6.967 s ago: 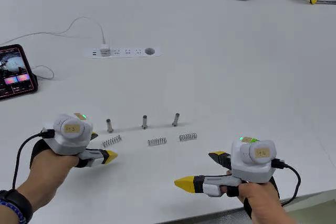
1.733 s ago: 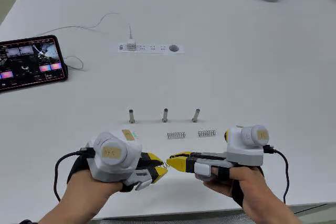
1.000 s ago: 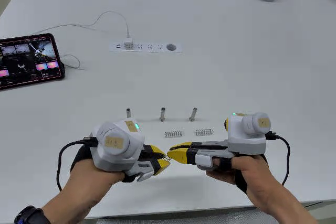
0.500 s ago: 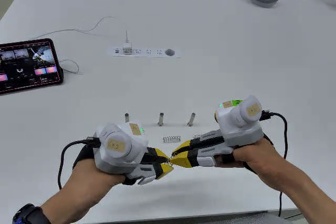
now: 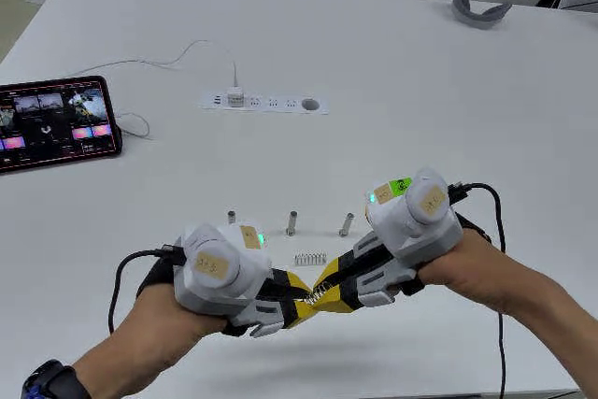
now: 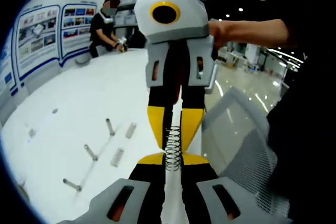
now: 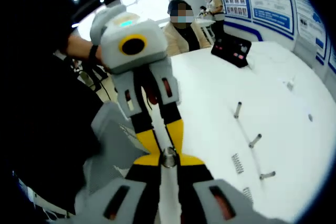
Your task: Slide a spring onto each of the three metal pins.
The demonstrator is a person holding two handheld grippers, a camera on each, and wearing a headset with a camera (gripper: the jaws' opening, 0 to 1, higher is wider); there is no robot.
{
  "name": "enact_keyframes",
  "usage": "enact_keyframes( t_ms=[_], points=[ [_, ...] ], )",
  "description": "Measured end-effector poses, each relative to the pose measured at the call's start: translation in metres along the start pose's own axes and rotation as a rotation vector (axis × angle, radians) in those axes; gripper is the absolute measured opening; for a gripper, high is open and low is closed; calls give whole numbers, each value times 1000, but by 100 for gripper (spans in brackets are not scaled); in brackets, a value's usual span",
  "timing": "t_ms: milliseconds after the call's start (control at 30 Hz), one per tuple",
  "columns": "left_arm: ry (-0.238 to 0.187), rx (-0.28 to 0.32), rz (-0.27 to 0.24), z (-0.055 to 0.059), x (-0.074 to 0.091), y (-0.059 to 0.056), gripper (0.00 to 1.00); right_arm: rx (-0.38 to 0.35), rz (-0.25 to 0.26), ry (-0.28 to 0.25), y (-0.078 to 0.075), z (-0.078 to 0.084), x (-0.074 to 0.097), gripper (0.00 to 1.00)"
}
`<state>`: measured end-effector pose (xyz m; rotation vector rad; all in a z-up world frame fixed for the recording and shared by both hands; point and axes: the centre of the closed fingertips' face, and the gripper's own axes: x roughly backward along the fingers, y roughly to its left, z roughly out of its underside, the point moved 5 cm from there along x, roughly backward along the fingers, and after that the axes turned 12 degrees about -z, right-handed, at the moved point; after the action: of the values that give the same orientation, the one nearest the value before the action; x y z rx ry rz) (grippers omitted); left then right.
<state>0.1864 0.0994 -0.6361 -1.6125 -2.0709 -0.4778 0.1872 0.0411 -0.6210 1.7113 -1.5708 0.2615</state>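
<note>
Head view, low centre: left gripper (image 5: pixel 301 302) and right gripper (image 5: pixel 326 288) tip to tip, both clenched on one spring (image 5: pixel 317 294), held up off the table (image 5: pixel 420 91). Beyond, three bare pins (image 5: pixel 292 222) upright in a row, a loose spring (image 5: pixel 310 258) lying just before them. Likely a hand-over: grip one end only, keep the coil straight and its far end clear, then lower squarely over a pin.

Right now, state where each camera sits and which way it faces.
Head view: on the person's head, looking down at the workbench; shows left hand, right hand, left claw, right claw.
Left gripper view: on the left claw, facing the right claw along the held spring; own jaws below.
Right gripper view: on the right claw, facing the left claw; own jaws below.
Shared: spring, three pins.
</note>
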Motion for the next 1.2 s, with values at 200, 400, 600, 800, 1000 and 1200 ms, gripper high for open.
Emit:
enact_keyframes(
  t_ms=[200, 400, 600, 800, 1000, 1200],
  points=[
    [16, -19, 12, 3, 1, -3, 10, 9, -11, 12, 2, 1, -5, 12],
    [8, 8, -12, 13, 4, -2, 10, 16, 0, 19, 2, 0, -13, 12],
    [-13, 77, -43, 22, 14, 2, 11, -2, 3, -17, 0, -4, -20, 12],
    [-18, 106, -83, 34, 29, 11, 12, -19, 5, -53, -5, -10, -25, 12],
    [-27, 161, -145, 47, 46, 25, 15, -37, 4, -82, -11, -15, -28, 12],
    [-23, 202, -209, 60, 62, 41, 19, -35, 3, -85, -17, -20, -31, 12]
  ],
)
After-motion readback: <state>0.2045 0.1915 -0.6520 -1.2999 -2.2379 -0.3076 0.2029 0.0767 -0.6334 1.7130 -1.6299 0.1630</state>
